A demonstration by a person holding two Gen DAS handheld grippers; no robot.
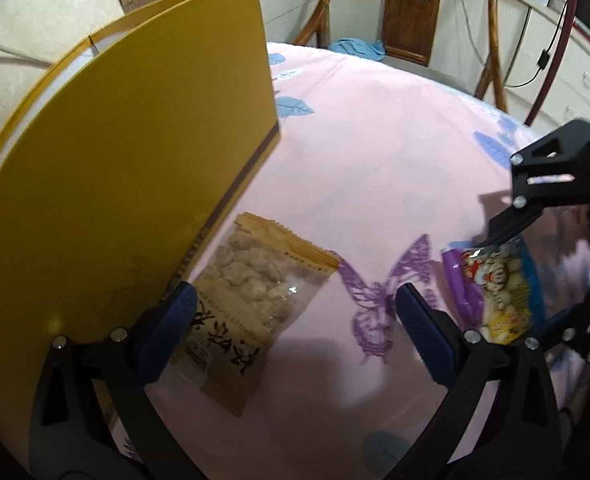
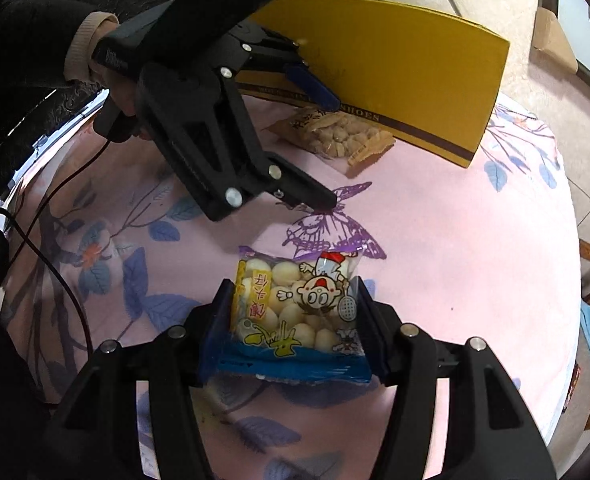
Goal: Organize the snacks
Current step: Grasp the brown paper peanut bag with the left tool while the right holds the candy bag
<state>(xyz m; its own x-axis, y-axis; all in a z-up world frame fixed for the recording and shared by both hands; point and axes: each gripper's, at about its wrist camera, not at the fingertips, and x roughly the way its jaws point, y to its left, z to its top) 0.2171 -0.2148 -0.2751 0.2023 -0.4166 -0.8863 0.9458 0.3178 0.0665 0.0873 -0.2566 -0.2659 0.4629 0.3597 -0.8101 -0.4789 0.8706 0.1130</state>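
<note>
Beside yellow box (image 1: pixel 127 168) on pink-clothed table (image 1: pixel 375 152), nut packet (image 1: pixel 243 300) lies just ahead of left gripper (image 1: pixel 295 300), jaws wide apart, w/ right gripper (image 2: pixel 295 320) clamped on ball-snack bag (image 2: pixel 295 312).

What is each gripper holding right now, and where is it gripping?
The right gripper pinches the cartoon ball-snack packet across its two side edges. The left gripper holds nothing, open above the tan snack bag.
</note>
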